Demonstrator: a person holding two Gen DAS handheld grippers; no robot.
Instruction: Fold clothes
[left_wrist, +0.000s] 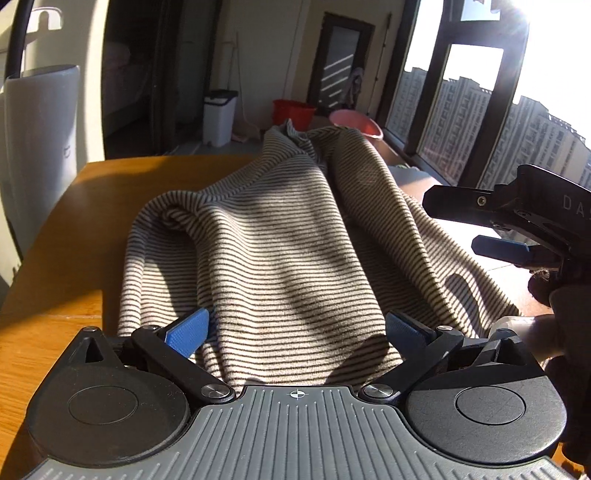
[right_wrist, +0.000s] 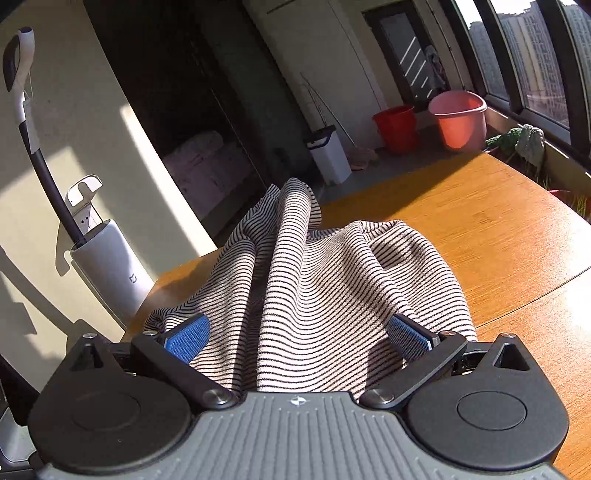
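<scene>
A beige garment with thin dark stripes (left_wrist: 266, 236) lies rumpled on the wooden table (left_wrist: 85, 206), its far end bunched up. My left gripper (left_wrist: 295, 330) is open, its blue pads (left_wrist: 186, 332) spread wide over the garment's near edge. My right gripper (right_wrist: 299, 336) is open too, with the striped garment (right_wrist: 325, 288) lying between and under its blue pads (right_wrist: 186, 338). The right gripper also shows at the right of the left wrist view (left_wrist: 517, 229), held above the garment's right side.
A white vacuum stand (right_wrist: 107, 266) is beside the table's left edge. On the floor beyond are a white bin (right_wrist: 328, 155), a red bucket (right_wrist: 397, 127) and a pink bucket (right_wrist: 460, 118). Large windows (left_wrist: 480, 122) run along the right. Bare table (right_wrist: 480, 229) lies right of the garment.
</scene>
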